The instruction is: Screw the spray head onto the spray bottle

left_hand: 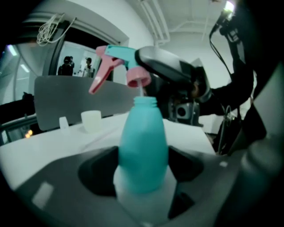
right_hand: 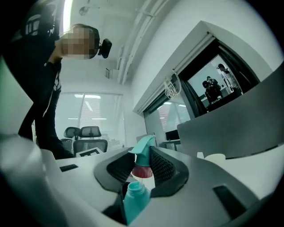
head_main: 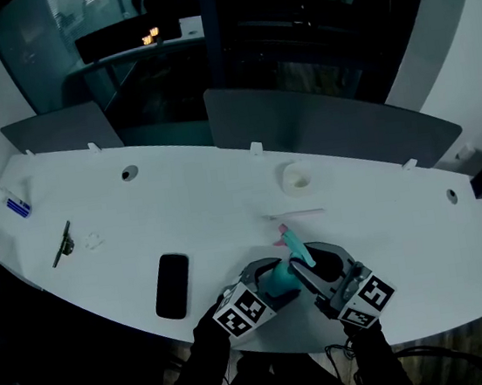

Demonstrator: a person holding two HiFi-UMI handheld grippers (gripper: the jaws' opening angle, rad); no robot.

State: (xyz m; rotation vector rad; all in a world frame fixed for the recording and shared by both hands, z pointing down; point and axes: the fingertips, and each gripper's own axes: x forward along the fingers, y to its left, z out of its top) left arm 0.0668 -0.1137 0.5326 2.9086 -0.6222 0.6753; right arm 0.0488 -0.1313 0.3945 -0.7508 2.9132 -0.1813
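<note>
My left gripper (head_main: 270, 278) is shut on the teal spray bottle (left_hand: 143, 146), which stands upright between its jaws with its neck bare. The spray head (left_hand: 120, 62), teal with a pink trigger and pink collar, hangs just above that neck, held by my right gripper (head_main: 319, 267). A thin tube (left_hand: 142, 91) runs from the collar down into the bottle's mouth. In the right gripper view the spray head (right_hand: 142, 155) sits between the ribbed pads, with the bottle neck (right_hand: 135, 197) right below it. Both grippers meet near the front edge of the white table (head_main: 224, 198).
A black phone (head_main: 172, 285) lies left of the grippers. A white cup (head_main: 296, 177) and a thin white stick (head_main: 297, 213) lie farther back. A dark tool (head_main: 61, 244) and a small blue item (head_main: 18, 207) sit far left. Grey partitions (head_main: 321, 128) line the table's back.
</note>
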